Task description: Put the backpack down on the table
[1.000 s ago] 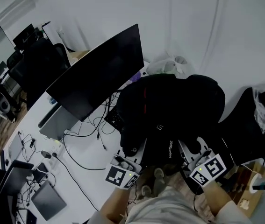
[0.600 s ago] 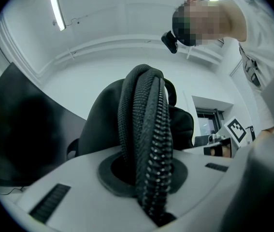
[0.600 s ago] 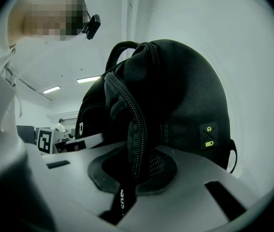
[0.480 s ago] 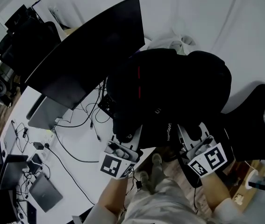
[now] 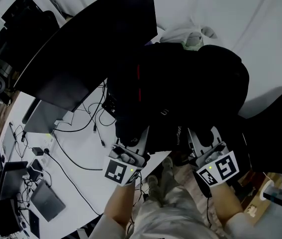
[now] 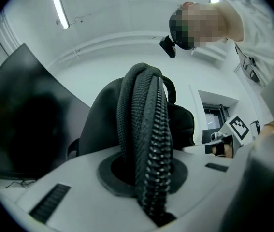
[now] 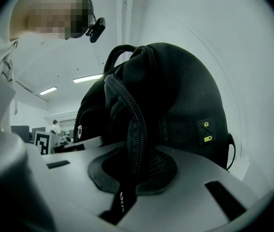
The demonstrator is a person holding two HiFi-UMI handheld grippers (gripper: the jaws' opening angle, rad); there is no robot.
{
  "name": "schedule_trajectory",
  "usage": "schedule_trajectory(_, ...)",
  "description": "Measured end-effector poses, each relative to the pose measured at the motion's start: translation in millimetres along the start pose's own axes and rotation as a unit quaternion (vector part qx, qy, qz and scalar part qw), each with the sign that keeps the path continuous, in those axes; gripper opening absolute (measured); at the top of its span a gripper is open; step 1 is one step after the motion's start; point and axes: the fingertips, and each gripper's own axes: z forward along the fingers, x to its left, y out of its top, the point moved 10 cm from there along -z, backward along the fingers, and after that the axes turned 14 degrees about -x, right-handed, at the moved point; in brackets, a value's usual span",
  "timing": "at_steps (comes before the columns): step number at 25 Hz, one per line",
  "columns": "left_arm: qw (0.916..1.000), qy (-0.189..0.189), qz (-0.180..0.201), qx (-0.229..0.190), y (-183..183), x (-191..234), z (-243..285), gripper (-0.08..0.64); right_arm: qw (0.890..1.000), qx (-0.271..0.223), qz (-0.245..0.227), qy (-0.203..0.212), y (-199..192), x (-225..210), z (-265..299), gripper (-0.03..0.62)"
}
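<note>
View from above: a white table (image 5: 83, 171) against a pale wall, strewn with loose cables (image 5: 76, 151). It carries one large dark monitor (image 5: 91, 49), and a dark office chair (image 5: 19, 21) stands beyond its far end. One black backpack (image 5: 180, 93) stands upright at the near right end of the table, just beside the monitor, with a white bag (image 5: 188, 34) behind it. Whether its base rests on the table cannot be told.

Left gripper (image 5: 141, 137): jaws nearly together, pinching a thick ribbed strap (image 6: 146, 139) of the backpack, which runs up between the pads.

Right gripper (image 5: 204, 136): jaws likewise narrow, clamped on a zipped seam (image 7: 133, 124) at the other side of the backpack (a small yellow-marked label (image 7: 207, 132) shows on the fabric nearby).

Count: two grippers, each bearing one marker cube; one backpack, held at two points; one monitor; one table. The left gripper view also takes in two ceiling lights (image 6: 59, 8).
</note>
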Motion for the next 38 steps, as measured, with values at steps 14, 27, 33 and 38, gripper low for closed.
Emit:
schedule_trajectory(14,0.9995,-0.018,-0.004,0.026,-26,-3,-27,0.032,1.0,-0.025,-0.011,-0.007,-36,4,-21,0.032)
schedule_trajectory(27,0.9987,-0.021,0.0,0.047,-12,-15,-56,0.092,0.999,-0.001,-0.041,-0.029,-38,34,-51,0.055)
schedule_trajectory(33,0.9978,-0.03,0.015,0.057,-5,-21,-70,0.121,0.997,0.007,-0.054,-0.046,-37,44,-64,0.075)
schedule_trajectory(38,0.9971,-0.033,0.02,0.067,4,-22,-85,0.13,0.997,0.014,-0.055,-0.055,-35,52,-72,0.095)
